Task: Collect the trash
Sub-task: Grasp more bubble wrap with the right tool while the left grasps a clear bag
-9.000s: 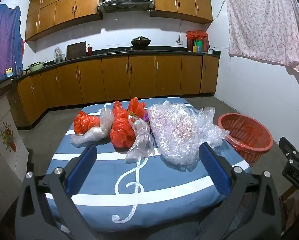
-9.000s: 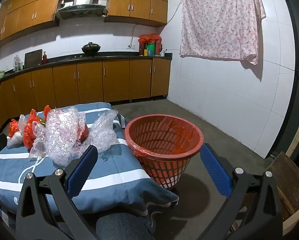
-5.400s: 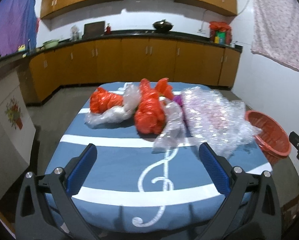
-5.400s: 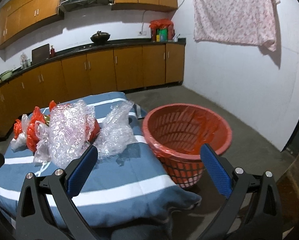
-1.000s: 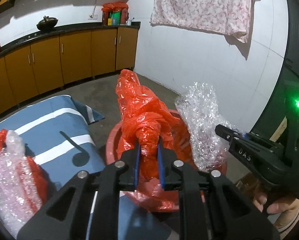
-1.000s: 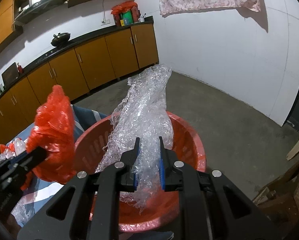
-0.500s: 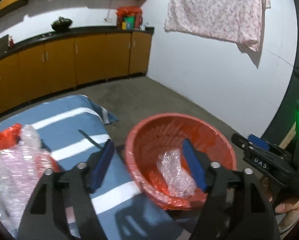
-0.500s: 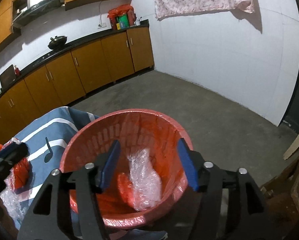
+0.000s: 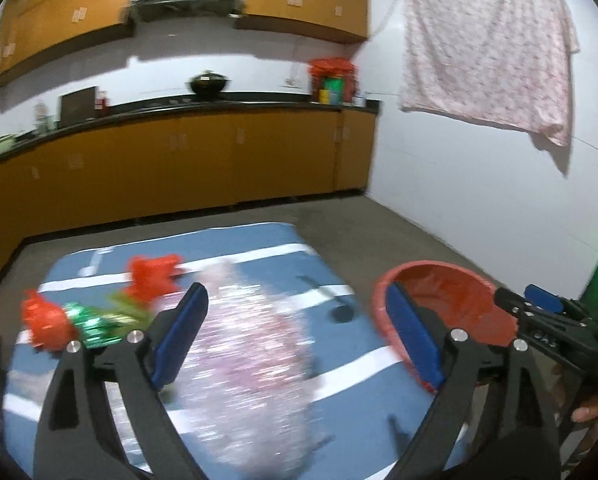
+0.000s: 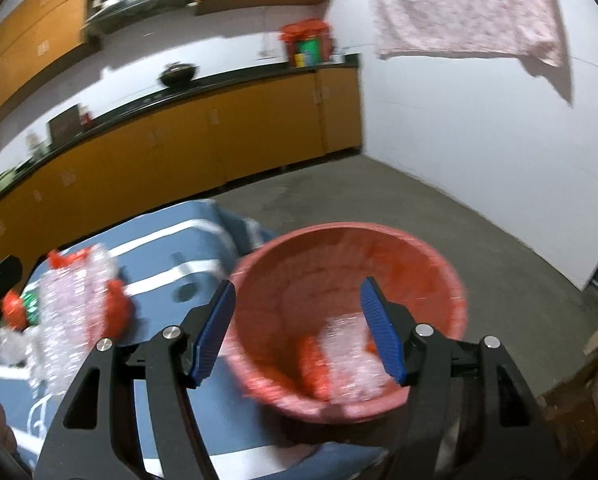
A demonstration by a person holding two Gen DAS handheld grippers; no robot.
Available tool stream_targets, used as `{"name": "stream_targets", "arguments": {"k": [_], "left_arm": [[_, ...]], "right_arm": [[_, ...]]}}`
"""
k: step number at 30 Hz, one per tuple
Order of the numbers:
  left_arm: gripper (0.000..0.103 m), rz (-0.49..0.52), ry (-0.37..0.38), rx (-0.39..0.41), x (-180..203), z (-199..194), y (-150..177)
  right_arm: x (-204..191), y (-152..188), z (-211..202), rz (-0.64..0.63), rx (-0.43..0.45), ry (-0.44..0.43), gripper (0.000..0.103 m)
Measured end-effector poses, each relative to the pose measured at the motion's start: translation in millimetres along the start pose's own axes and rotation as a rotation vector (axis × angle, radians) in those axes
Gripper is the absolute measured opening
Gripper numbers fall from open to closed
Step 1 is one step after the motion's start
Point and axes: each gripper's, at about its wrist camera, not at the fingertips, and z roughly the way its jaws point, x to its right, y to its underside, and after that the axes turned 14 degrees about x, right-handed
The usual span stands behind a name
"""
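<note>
Worktop (image 9: 259,248) — low, under a blue cloth with white stripes; carries the trash not yet collected.

Basket (image 10: 439,276) — red, on the floor just beside the worktop's right edge. Holds a clear bubble-wrap wad (image 10: 351,364) and a red bag (image 10: 313,364).

Bubble wrap (image 9: 247,364) — largest piece on the worktop, blurred, nearest the left gripper.

Red bags (image 9: 153,276) — crumpled, toward the far left, with a green scrap (image 9: 95,324) between them.

Left gripper (image 9: 295,340) — jaws spread, empty, facing the bubble wrap.

Right gripper (image 10: 295,330) — jaws spread, empty, above the basket.

Handling note: likely step is the next pickup. Pinch a bunched fold of the bubble wrap rather than a loose edge, and lift clear so neighbouring bags are not dragged off.
</note>
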Motion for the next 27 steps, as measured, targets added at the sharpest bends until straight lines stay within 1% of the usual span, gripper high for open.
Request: {"name": "stream_targets", "arguments": {"k": [6, 9, 11, 13, 16, 19, 23, 24, 25, 26, 27], "left_arm": [[0.088, -0.004, -0.204, -0.009, -74.4, -34.5, 15.0], [0.088, -0.01, -0.297, -0.024, -107.6, -48.2, 23.1], [0.088, -0.022, -0.346, -0.032, -128.6, -58.9, 29.7], [0.088, -0.036, -0.386, -0.041, -144.0, -68.7, 35.3], [0.088, -0.057, -0.426, -0.053, -162.8, -80.3, 44.1], [0.088, -0.067, -0.452, -0.061, -175.9, -89.6, 50.1], [0.088, -0.072, -0.475, -0.068, -188.8, -99.3, 59.1], [0.088, -0.075, -0.478, -0.071, -191.8, -100.6, 60.6], [0.088, -0.079, -0.479, -0.072, -194.7, -100.6, 60.9], [0.088, -0.082, -0.479, -0.074, -194.7, -99.2, 60.8], [0.088, -0.085, -0.479, -0.077, -195.4, -97.6, 62.3]], "right_arm": [[-72.3, 15.7, 1.7, -0.077, -0.044, -0.153, 0.065], [-104.8, 24.2, 2.7, -0.101, -0.066, -0.218, 0.065], [-122.9, 29.6, 2.3, -0.114, -0.08, -0.257, 0.065], [-142.7, 35.6, 3.7, -0.133, -0.094, -0.289, 0.065], [-163.7, 45.9, 8.3, -0.165, -0.117, -0.307, 0.065], [-175.4, 56.9, 16.1, -0.175, -0.153, -0.296, 0.065], [-179.5, 67.4, 24.9, -0.162, -0.201, -0.28, 0.064], [-180.5, 70.0, 27.0, -0.161, -0.214, -0.28, 0.056], [-181.3, 72.3, 28.4, -0.165, -0.226, -0.283, 0.046], [-182.3, 74.4, 28.4, -0.175, -0.232, -0.284, 0.041], [-187.0, 76.6, 27.9, -0.184, -0.232, -0.283, 0.032]]}}
